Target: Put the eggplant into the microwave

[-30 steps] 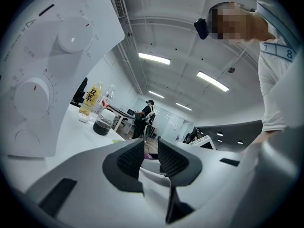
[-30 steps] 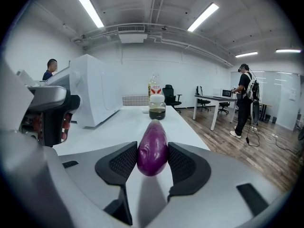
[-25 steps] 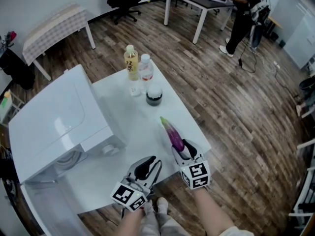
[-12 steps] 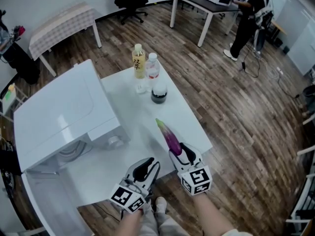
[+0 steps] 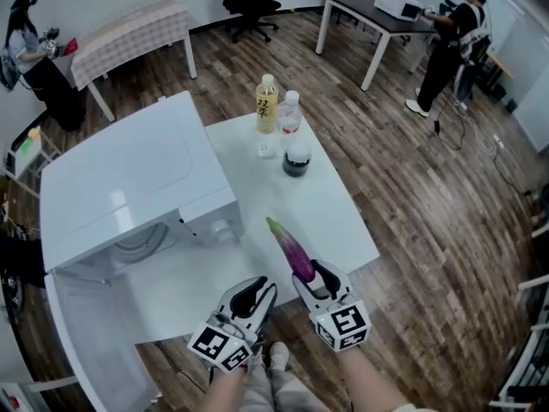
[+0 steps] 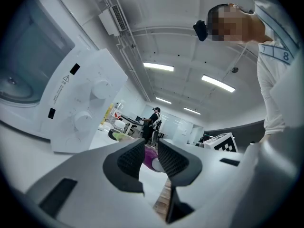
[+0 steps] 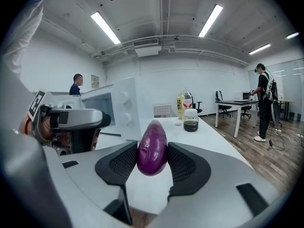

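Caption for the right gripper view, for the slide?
Right gripper clamps a glossy purple eggplant over the white table, white microwave ahead at left.

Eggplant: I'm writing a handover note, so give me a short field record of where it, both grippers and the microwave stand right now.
eggplant: purple, clamped at its blunt end, green tip pointing away over the table
right gripper: shut on the eggplant
left gripper: jaws a narrow gap apart, nothing between them
microwave: on the table's left side, door open, cavity in view
task status: eggplant not yet inside
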`<state>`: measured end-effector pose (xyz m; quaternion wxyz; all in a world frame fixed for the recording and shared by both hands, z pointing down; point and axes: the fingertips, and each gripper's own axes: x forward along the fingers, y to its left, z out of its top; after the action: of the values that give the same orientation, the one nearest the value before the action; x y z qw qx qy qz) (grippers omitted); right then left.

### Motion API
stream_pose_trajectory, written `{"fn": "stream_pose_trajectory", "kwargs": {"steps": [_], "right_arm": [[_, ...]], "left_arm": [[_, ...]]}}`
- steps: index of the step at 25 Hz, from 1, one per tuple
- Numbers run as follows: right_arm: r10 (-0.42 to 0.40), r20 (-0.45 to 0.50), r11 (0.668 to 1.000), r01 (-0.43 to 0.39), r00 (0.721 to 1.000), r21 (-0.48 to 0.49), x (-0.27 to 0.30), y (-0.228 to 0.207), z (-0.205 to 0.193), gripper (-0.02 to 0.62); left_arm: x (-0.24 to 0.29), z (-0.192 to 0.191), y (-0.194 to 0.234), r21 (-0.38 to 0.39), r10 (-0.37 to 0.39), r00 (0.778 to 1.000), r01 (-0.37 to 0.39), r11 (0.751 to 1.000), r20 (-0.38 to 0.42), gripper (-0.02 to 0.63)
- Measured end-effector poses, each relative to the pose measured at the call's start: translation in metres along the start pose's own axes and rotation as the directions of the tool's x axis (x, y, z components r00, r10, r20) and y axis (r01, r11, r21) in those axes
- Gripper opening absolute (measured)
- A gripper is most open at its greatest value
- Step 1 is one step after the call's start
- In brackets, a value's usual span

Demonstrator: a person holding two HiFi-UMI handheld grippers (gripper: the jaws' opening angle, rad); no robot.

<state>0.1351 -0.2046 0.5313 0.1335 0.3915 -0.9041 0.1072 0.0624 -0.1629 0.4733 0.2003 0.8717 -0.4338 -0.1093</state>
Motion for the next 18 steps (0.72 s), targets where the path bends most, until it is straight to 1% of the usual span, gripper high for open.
{"fn": "stream_pose_trajectory", "kwargs": {"steps": [8,18], "right_arm": [[0.101,-0.020,0.995,-0.101,0.995,-0.020,-0.004,0.050,-0.004,0.219],[0.176,-0.034,0.982,-0.178,0.984,-0.058,0.006,0.087,-0.007,0.219]], "left_arm": [[-0.038,0.006,0.011,0.014,0.063,0.998,-0.063,0.998,0.025,0.078],[-0.068,0.010,0.025,0.004,0.118,0.992,-0.119,0.993,0.053,0.078]]}}
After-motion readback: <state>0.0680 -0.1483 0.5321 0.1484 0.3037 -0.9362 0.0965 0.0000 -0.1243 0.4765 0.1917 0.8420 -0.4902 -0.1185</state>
